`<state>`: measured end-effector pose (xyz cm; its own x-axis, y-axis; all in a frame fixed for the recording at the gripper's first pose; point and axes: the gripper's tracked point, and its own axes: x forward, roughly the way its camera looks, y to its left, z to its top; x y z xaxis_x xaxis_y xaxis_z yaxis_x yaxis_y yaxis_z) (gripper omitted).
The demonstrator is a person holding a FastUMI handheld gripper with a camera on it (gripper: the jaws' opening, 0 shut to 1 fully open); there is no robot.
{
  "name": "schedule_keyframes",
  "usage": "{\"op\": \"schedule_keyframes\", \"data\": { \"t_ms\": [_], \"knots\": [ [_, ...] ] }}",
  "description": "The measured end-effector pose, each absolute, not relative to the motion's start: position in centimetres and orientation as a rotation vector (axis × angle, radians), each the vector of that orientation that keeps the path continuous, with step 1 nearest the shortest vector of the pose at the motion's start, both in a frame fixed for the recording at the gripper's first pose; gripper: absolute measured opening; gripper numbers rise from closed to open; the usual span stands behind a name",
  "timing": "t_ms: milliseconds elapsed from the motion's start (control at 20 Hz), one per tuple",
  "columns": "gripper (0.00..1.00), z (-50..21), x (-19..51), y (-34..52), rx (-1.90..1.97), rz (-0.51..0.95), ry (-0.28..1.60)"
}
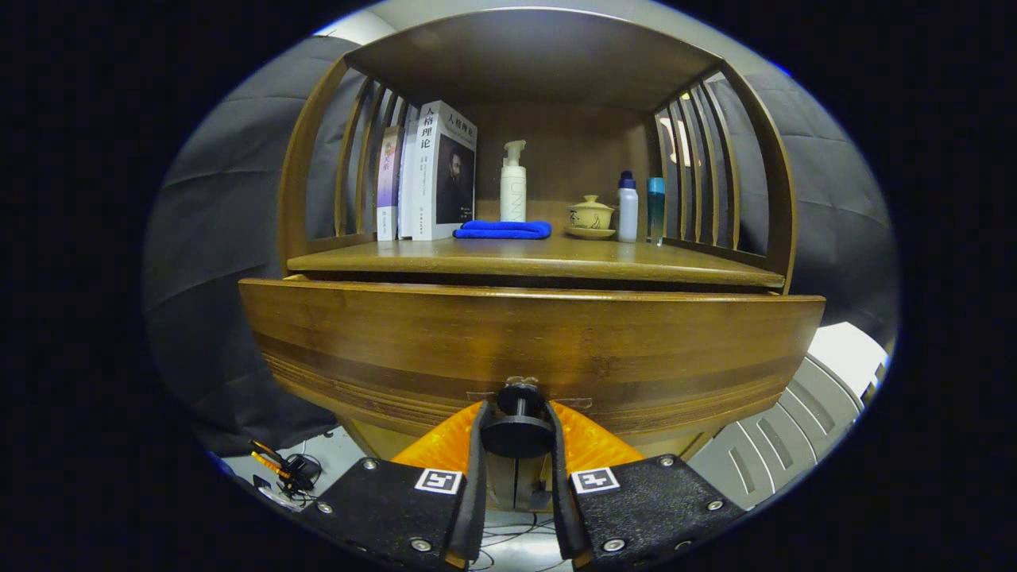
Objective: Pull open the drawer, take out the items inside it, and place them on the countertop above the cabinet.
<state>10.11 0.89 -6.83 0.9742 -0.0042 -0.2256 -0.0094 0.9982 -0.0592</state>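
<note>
We have the tongs closed around the drawer's black knob: both orange fingers press on it from either side, so the grip looks firm. The drawer front stands directly ahead of the fingers, and a dark gap runs between its top edge and the countertop above, which suggests the drawer is drawn out a little, though we cannot tell how far. What lies inside is hidden from us.

So we judge the first step to be in hand, the pulling open. The next move calls for a straight, level draw back toward us, with the grip held tight so the round knob does not slip out from between the fingers.

Beyond and above the tongs the countertop already carries things: books to the left, a folded blue cloth with a pump bottle behind it, a lidded cup on a saucer, and two small bottles to the right (the free wood nearest the drawer seems the likeliest landing place for whatever comes out).
</note>
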Motion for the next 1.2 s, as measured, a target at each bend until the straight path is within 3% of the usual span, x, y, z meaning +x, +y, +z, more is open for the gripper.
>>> {"op": "schedule_keyframes", "data": {
  "t_ms": [1200],
  "knots": [
    [0.36, -8.2, -2.1, 3.2, -0.08, 0.091, 0.248]
  ]
}}
